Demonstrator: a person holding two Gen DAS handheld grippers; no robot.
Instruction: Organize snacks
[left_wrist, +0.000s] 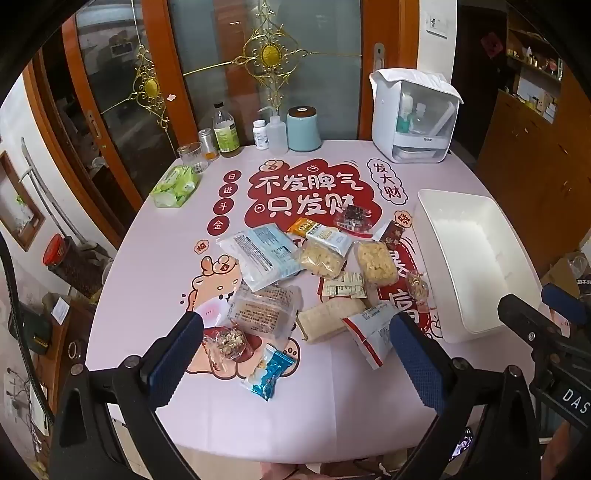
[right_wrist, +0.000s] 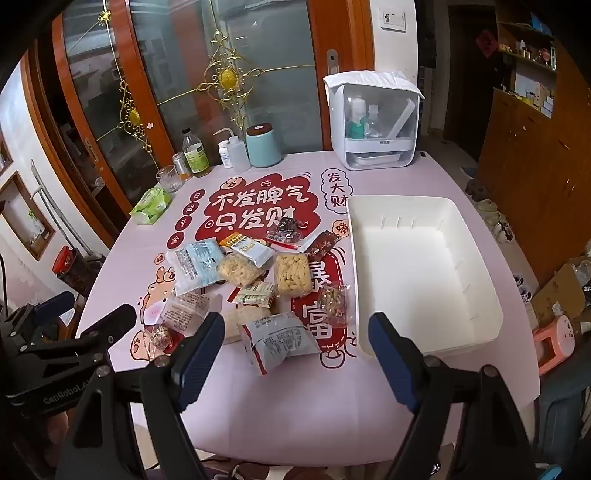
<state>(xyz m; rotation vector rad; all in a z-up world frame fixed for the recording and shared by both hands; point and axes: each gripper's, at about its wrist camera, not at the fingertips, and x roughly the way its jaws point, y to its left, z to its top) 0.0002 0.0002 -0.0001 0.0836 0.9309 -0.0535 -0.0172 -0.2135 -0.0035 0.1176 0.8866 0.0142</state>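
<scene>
- Jaws of the left gripper spread wide, nothing between the pads, hovering over the near edge of the snack pile.
- Jaws of the right gripper likewise parted and empty, poised between the pile and the bin.
- Snack packets scattered loose mid-tabletop: a pale blue pouch, two clear packs of yellow puffs, an orange-topped oat bar, a blue-foil sweet nearest, a grey-and-red bag lying by the bin's near corner.
- White plastic bin just right of the pile, holding no snacks.
- Pink tabletop printed with red cartoon lettering.
- Along the far edge: green wipes pack, glass cup, bottles, teal canister, white lidded organiser.
</scene>
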